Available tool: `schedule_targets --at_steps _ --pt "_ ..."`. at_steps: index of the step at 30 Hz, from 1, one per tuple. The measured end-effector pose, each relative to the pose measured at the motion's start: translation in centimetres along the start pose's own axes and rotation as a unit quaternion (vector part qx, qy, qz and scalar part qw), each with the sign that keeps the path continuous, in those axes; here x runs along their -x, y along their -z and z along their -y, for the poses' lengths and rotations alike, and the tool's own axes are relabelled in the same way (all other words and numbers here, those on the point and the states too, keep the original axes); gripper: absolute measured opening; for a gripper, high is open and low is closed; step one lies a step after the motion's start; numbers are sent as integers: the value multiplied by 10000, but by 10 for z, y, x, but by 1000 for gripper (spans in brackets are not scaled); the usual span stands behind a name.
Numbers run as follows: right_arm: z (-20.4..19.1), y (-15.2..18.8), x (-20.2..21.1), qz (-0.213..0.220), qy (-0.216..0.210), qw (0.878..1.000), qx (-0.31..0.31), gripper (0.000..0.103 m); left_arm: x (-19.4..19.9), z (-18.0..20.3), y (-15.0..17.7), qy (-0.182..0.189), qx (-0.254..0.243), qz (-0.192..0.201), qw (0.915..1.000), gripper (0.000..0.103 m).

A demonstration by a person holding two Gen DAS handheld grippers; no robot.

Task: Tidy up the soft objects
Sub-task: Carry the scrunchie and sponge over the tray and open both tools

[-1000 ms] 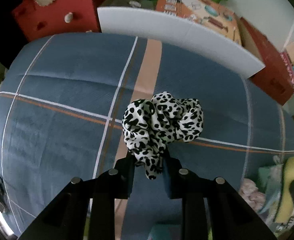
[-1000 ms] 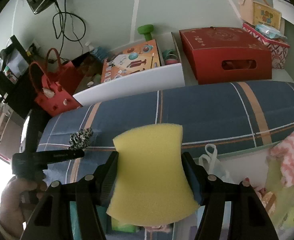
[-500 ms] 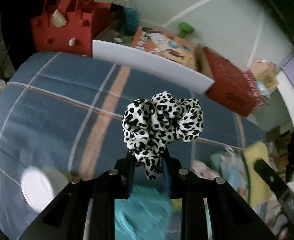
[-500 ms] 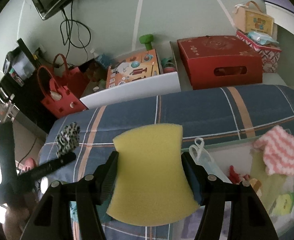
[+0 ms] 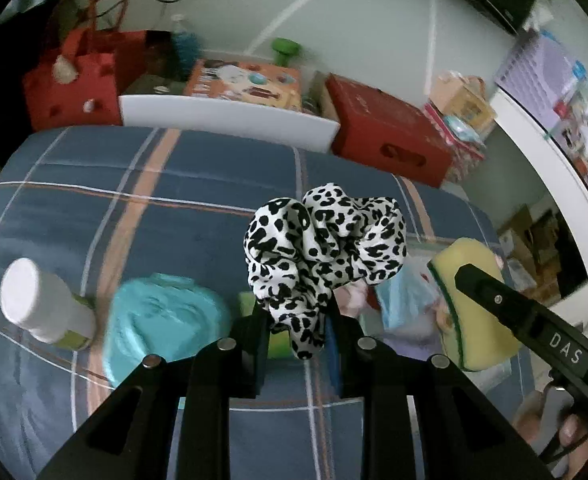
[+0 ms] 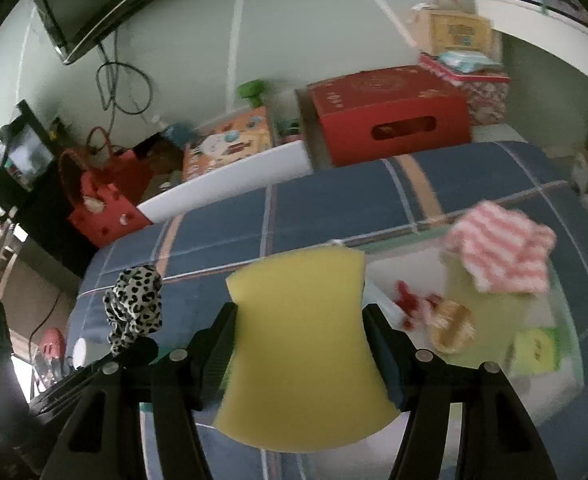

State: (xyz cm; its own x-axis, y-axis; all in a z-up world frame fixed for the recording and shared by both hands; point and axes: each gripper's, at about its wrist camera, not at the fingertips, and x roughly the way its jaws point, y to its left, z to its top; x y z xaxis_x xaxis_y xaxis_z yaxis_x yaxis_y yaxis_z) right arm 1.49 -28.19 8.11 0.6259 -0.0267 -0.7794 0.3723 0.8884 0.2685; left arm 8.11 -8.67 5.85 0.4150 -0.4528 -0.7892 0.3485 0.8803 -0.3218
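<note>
A black-and-white spotted scrunchie point(image 5: 326, 248) hangs in the air, pinched at its lower end by my left gripper point(image 5: 296, 320), which is shut on it. It also shows at the left of the right wrist view as the scrunchie point(image 6: 133, 304). My right gripper point(image 6: 300, 324) is shut on a yellow sponge point(image 6: 302, 352), squeezed at its waist. In the left wrist view the sponge point(image 5: 470, 300) floats at the right, above a clear bin point(image 6: 566, 312). That bin holds a pink striped cloth point(image 6: 502, 252) and other small items.
Everything lies over a blue plaid bedspread point(image 5: 173, 208). On it stand a white-capped bottle point(image 5: 41, 304) and a turquoise soft item point(image 5: 161, 324). Beyond the bed are a white board point(image 5: 229, 120), a red box point(image 5: 390, 132), a red bag point(image 5: 77, 80) and wall clutter.
Both grippers have risen and drifted right with their loads. The bottle, the turquoise item and the bin's contents have come into view, and the two grippers now stand closer together.
</note>
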Motion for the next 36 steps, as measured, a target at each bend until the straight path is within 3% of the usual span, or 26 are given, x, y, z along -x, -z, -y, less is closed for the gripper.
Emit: schedule_targets --at_steps 6,14,24,36 --pt "27 16 11 -16 254 9994 -241 66 -11 32 10 184 -424 -152 9988 25" --pt "72 13 19 77 629 9956 -697 66 -28 62 24 381 -836 -387 9950 26" --pt "144 18 14 21 1190 9815 -1501 66 -58 95 42 456 -1262 -698 9885 26" --pt "163 22 -15 -250 1305 9774 -1647 66 -90 136 53 623 -1790 -822 9784 26"
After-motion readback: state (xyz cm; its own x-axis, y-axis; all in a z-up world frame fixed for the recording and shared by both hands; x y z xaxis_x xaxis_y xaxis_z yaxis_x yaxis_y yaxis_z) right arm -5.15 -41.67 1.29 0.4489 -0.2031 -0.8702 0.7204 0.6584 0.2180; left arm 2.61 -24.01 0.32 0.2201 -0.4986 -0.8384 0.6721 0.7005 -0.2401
